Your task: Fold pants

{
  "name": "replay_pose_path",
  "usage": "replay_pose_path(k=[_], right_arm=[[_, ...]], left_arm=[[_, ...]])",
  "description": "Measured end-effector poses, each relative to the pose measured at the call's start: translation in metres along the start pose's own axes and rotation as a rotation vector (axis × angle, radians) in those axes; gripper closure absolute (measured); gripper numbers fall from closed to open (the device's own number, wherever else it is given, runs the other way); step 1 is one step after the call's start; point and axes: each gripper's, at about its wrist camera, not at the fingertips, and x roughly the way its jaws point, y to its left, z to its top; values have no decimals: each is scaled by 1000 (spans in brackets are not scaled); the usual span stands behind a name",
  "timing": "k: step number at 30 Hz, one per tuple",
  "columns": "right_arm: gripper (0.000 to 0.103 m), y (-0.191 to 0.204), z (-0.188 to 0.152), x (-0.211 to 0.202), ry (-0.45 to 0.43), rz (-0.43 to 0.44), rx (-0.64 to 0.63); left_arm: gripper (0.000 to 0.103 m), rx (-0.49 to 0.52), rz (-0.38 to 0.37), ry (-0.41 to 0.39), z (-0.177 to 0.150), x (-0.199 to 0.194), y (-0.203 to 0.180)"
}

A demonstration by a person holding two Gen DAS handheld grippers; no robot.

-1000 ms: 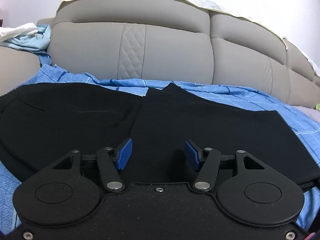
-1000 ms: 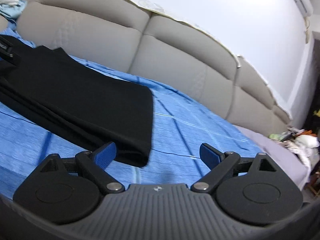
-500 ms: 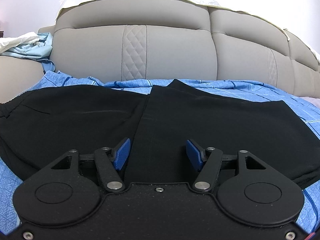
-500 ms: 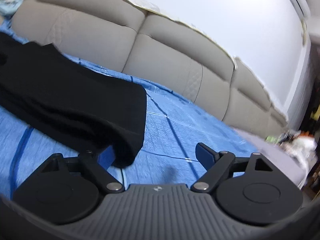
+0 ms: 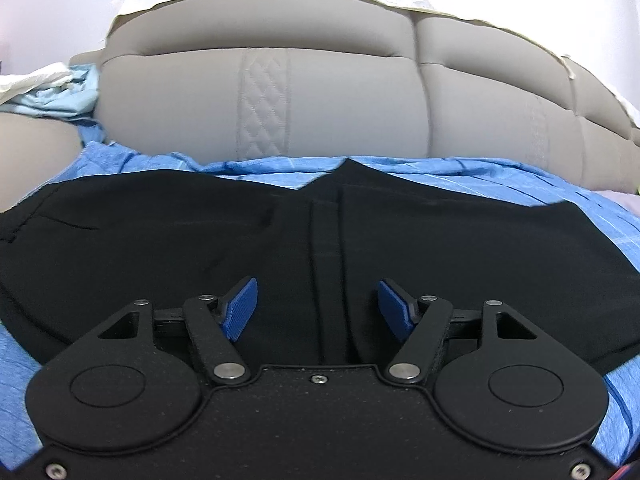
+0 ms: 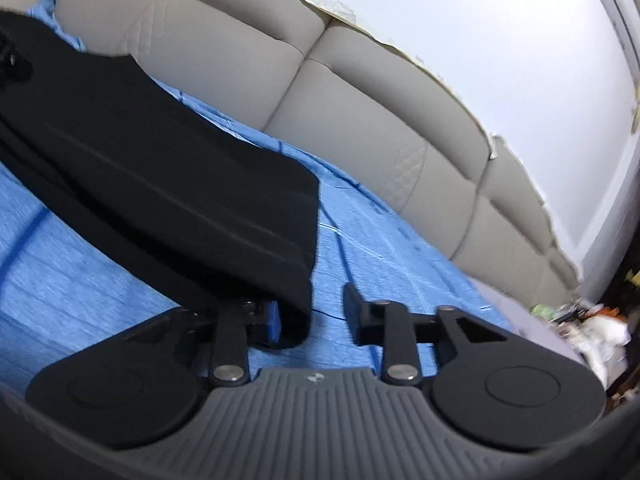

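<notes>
We see the black pants [image 5: 200, 248] spread flat on a blue sheet [image 6: 72, 280] that covers a grey sofa [image 5: 320, 92]. In the left wrist view they fill the middle of the picture, with a straight fold edge running from the far side toward us and passing between the blue pads [image 5: 240, 308] of the left gripper [image 5: 318, 308]. That gripper sits low over the cloth with its jaws spread wide; the pads stand well apart and clamp nothing.

In the right wrist view the folded leg end of the pants [image 6: 180, 184] slants down from the upper left to the near edge of the sheet. Its lower corner hangs right at the right gripper [image 6: 310, 314]: the left pad [image 6: 273, 320] is against or under the cloth, partly hidden by it, while the other finger is apart from the cloth over bare sheet. A clear gap remains between the fingers, so we read the jaws as partly open and not clamped on the pants.

Beyond the sheet, the sofa back rises against a white wall [image 6: 480, 32], and light blue cloth [image 5: 60, 92] lies bunched on the armrest at far left
</notes>
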Motion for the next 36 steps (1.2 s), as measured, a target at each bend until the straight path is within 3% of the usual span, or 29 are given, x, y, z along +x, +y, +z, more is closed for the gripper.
replay_pose_path(k=[2,4,6,8,10,14,16,18,19,21,27,28,31,36], right_arm=[[43,2,2,-1,0,-3,1],[41,4,3,-2,0,-1,-6],[33,3,5,-6,-1,7,-8],[18,-2,8,-14,-15,48,21],[15,-9,12,-26,-44,121,78],[15,-15,29,-41,-95,212,156],[15,-19,41,-38,-115,234,218],[15,-22,53,-22,-111,242,279],[15,-23,59,-12,-107,245,294],[22,-19,75,22,-46,269,290],[67,24,130,128,170,391,308],[72,34,141,135,158,398,301],[75,66,173,147,160,532,262],[69,116,199,132,55,640,150]], left_arm=[[39,-25,47,6,4,2,9],[45,-63,117,27,8,4,19],[52,-87,129,35,12,0,26],[49,-157,57,11,17,-12,34],[48,-198,-38,-31,23,-25,34],[49,-94,-187,-70,24,-42,5],[55,-62,-232,-42,19,-40,-8],[74,-26,-238,30,10,-32,-19],[78,-15,-235,66,5,-27,-21],[81,-7,-213,96,-5,-24,-21],[87,6,-178,78,-14,-34,-11],[87,9,-171,77,-14,-36,-8],[87,11,-148,66,-16,-39,-3],[87,-42,-169,74,-13,-41,12]])
